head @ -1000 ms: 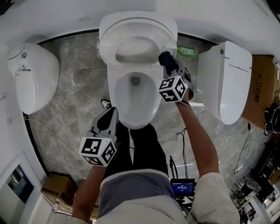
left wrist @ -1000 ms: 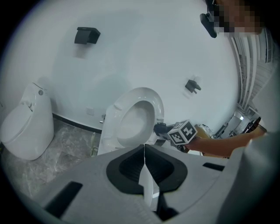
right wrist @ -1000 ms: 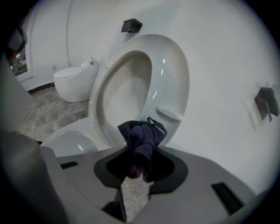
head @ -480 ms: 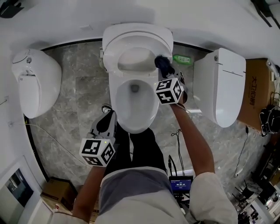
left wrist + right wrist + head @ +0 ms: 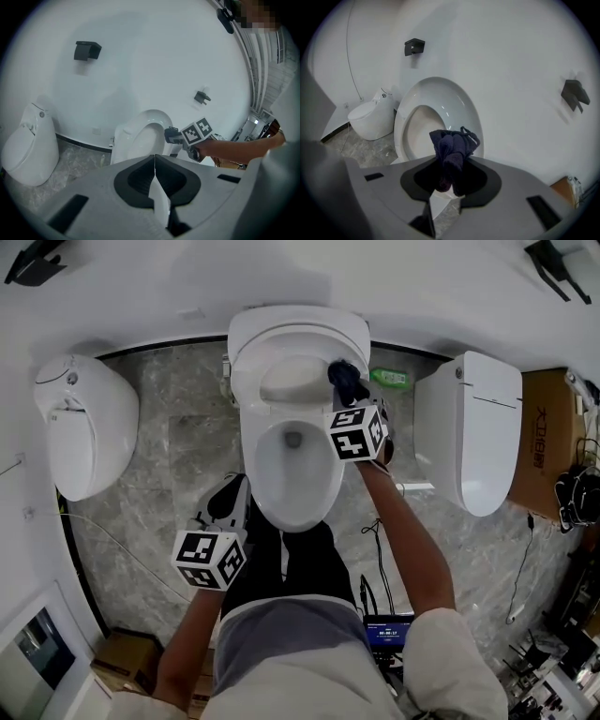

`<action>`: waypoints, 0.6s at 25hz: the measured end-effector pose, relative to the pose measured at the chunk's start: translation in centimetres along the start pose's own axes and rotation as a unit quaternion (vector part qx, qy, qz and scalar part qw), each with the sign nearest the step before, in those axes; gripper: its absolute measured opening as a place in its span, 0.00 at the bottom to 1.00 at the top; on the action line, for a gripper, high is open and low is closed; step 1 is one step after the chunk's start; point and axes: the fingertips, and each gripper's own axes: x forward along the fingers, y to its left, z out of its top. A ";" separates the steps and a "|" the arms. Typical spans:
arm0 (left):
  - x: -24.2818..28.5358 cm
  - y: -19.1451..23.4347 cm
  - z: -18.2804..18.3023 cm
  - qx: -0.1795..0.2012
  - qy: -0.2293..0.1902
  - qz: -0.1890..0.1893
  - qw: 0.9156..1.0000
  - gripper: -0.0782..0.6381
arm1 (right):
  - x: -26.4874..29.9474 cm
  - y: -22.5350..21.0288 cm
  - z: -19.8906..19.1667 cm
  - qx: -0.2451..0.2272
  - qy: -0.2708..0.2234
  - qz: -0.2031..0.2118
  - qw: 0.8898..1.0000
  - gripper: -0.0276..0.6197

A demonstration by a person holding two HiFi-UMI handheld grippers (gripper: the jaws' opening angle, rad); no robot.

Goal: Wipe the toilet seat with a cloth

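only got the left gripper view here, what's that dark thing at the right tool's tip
Observer: A dark blue cloth, bunched up and clamped in the right tool. The right gripper view shows it plainly.
Operator: anything lying around over on that side
Observer: In the head view, a green bottle lies between the middle toilet and the closed toilet on its right.

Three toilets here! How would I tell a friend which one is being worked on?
Against the curved white wall, three white ceramic toilets stand on grey marble floor. Take the middle toilet. Only its lid is raised, bowl open, with a dark blue cloth held beside it; both neighbours are shut.
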 end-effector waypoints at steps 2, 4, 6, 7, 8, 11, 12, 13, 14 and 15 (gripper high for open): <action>-0.2 0.2 0.5 0.002 -0.002 -0.001 1.000 0.12 | 0.0 0.0 0.7 0.007 0.003 -0.003 1.000 0.20; -0.3 0.4 1.0 0.004 -0.003 -0.003 1.000 0.12 | -0.1 -0.1 1.4 0.012 0.001 -0.006 1.000 0.20; -0.2 0.6 1.7 0.010 -0.003 -0.006 1.000 0.12 | -0.4 -0.2 2.2 0.015 -0.005 -0.007 1.000 0.20; 0.0 0.7 2.1 0.018 -0.004 -0.007 1.000 0.12 | -0.6 -0.3 2.6 0.016 -0.009 -0.007 1.000 0.20; 0.2 0.8 2.7 0.030 -0.007 -0.007 1.000 0.12 | -0.8 -0.3 3.0 0.017 -0.015 -0.007 1.000 0.20; 1.4 1.2 4.9 0.078 -0.021 -0.006 0.997 0.12 | -1.8 -0.2 4.2 0.023 -0.036 -0.005 0.999 0.20; 2.0 1.2 5.7 0.096 -0.025 -0.009 0.995 0.12 | -2.2 -0.1 4.5 0.026 -0.041 -0.004 0.999 0.20; 2.6 1.2 6.5 0.113 -0.028 -0.013 0.993 0.12 | -2.7 -0.1 4.6 0.031 -0.045 -0.003 0.998 0.20; 3.2 1.1 7.3 0.130 -0.029 -0.019 0.991 0.12 | -3.2 0.0 4.5 0.035 -0.048 -0.003 0.998 0.20; 3.9 1.0 8.0 0.148 -0.030 -0.023 0.988 0.12 | -3.7 -0.1 4.4 0.041 -0.051 -0.002 0.998 0.20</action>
